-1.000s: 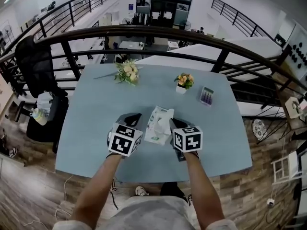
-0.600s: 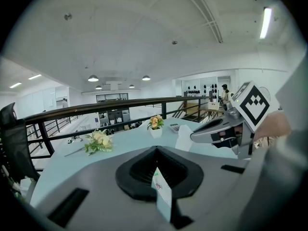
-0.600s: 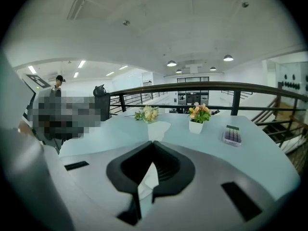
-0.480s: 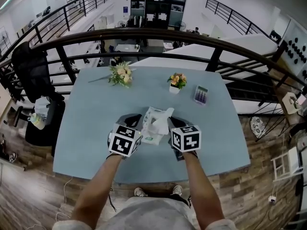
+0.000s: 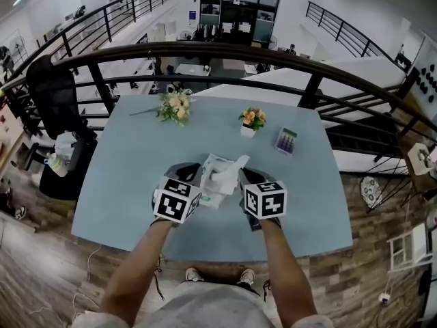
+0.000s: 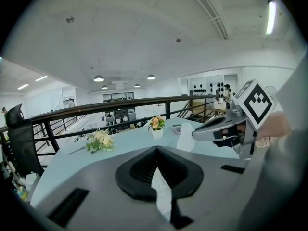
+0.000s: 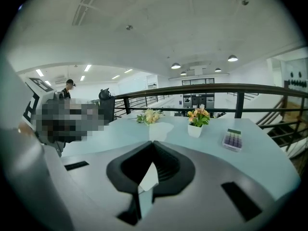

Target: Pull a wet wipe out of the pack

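Wet wipe (image 5: 231, 167) is pinched between the closed jaws of the right gripper (image 5: 244, 176), its free end raised just beyond their tips. Beside it, the pack (image 5: 213, 188) is clamped at one edge by the shut jaws of the left gripper (image 5: 194, 171), over the blue table (image 5: 130, 176).

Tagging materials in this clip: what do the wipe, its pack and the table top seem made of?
Wipe: soft white sheet, likely nonwoven cloth, matte; it stands crumpled and folded.
Pack: white with green print, probably thin plastic film; too small to confirm.
Table top: smooth pale blue surface, matte with little glare; core material unclear.
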`<state>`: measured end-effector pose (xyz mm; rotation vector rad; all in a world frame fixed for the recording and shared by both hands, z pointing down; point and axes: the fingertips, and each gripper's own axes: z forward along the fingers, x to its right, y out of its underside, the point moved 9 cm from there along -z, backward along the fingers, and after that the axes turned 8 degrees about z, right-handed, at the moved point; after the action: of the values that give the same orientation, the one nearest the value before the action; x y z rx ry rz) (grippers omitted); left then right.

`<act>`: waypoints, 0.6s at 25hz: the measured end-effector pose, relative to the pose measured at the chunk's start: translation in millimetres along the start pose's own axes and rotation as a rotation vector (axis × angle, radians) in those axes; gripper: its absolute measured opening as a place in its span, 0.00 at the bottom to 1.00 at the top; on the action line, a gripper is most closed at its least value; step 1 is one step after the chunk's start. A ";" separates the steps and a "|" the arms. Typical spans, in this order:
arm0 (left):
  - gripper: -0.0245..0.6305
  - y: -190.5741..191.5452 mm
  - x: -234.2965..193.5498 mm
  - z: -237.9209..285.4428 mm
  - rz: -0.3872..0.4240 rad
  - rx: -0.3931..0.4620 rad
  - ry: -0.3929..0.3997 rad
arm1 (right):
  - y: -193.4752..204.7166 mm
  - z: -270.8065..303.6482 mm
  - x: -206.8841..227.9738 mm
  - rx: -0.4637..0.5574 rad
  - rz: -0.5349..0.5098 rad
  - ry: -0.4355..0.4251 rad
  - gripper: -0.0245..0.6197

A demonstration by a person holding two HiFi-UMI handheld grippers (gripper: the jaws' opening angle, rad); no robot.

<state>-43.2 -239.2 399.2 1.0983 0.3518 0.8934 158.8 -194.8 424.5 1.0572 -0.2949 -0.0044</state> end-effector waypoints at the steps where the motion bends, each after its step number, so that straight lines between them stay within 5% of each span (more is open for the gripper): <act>1: 0.03 -0.1 2.0 -0.3 -0.002 -0.003 -0.006 | 0.2 -0.6 1.5 0.000 0.000 -0.006 0.05; 15: 0.03 -15.2 31.5 3.2 -0.017 -0.015 -0.066 | -4.6 -17.7 30.4 0.001 -0.022 -0.060 0.05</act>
<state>-15.0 -219.4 392.6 1.1070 0.2986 0.8414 192.9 -186.4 419.7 1.0624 -0.3373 -0.0557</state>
